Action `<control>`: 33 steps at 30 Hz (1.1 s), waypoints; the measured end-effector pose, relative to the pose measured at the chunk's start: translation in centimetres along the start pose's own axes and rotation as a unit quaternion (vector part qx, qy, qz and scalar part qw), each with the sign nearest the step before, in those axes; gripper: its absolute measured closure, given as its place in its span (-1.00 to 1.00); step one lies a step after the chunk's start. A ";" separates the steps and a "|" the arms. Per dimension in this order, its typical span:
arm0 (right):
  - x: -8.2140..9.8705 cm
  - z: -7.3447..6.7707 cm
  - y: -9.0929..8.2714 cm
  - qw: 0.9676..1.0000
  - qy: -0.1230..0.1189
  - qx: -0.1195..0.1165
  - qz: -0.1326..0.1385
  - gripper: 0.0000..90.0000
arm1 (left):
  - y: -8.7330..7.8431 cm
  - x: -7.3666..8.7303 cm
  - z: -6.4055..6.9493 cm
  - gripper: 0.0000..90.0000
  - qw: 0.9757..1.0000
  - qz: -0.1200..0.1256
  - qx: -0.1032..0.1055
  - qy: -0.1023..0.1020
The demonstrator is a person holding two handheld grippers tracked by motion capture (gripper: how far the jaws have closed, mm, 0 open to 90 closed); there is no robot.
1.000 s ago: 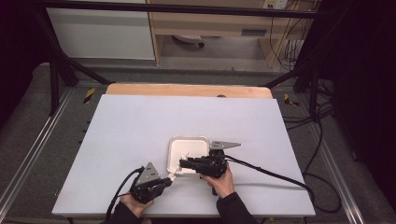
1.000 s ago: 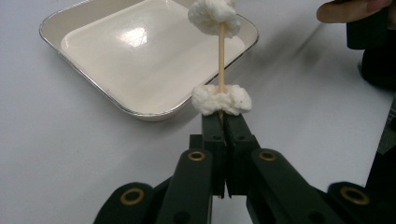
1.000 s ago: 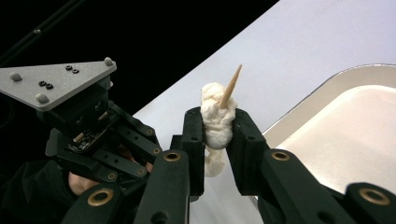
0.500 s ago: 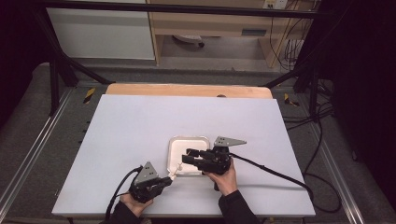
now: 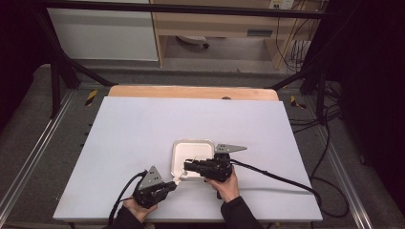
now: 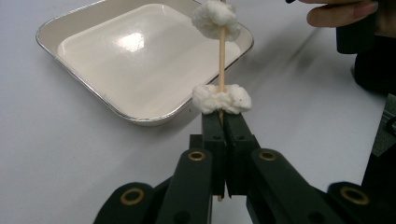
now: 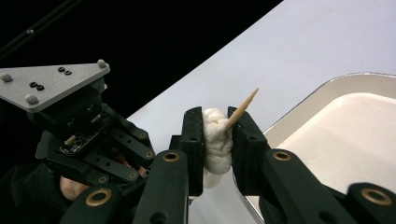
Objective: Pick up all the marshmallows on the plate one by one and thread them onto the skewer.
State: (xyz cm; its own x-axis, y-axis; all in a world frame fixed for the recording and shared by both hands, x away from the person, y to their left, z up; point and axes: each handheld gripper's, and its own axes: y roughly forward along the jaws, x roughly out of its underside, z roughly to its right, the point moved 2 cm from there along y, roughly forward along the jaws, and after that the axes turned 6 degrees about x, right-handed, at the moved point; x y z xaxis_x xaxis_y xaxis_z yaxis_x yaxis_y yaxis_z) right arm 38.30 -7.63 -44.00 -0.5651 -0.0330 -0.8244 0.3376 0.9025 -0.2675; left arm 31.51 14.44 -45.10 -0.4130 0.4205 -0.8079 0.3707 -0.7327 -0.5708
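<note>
Jaws grip an unmarked skewer (image 6: pixel 222 46) and cotton ball (image 7: pixel 215 140).

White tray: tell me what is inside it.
The white tray holds nothing on its visible floor. The upper cotton ball on the wooden skewer hides its far corner in the left gripper view.

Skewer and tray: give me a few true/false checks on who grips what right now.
1. The left gripper is shut on the wooden skewer. True.
2. The right gripper is clamped on bare stick. False: its pads squeeze the upper white fluffy piece, with the pointed tip poking out.
3. Two white pieces sit on the skewer. True: the lower white piece rests just above the left jaws.
4. The tray holds several white pieces. False: its inside is bare.
5. The tray lies on a white tabletop. True.
</note>
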 end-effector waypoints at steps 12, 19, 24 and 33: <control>-1.0 -0.1 -1.4 0.998 -0.040 0.036 -0.015 -0.02 | -0.7 0.0 -0.8 0.97 0.999 0.023 -0.004 -0.022; -0.7 1.3 -3.6 0.992 -0.074 0.097 -0.028 -0.49 | -1.2 -0.1 -1.3 0.96 0.999 0.033 -0.007 -0.028; -0.1 2.6 -5.8 0.984 -0.098 0.145 -0.034 -0.78 | -1.4 -0.2 -1.5 0.96 0.999 0.033 -0.006 -0.029; 1.1 5.1 -9.7 0.978 -0.093 0.180 -0.058 -0.95 | -1.5 -0.5 -2.0 0.96 0.999 0.029 -0.005 -0.031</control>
State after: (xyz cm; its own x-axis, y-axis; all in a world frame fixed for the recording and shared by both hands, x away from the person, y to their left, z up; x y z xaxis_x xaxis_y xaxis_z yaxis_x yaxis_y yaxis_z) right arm 38.21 -18.65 -44.89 -0.4793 -0.2341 -0.8458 0.5411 0.6800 -0.4948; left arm 32.83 16.39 -44.10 -0.4415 0.3429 -0.8291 0.4029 -0.7499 -0.5247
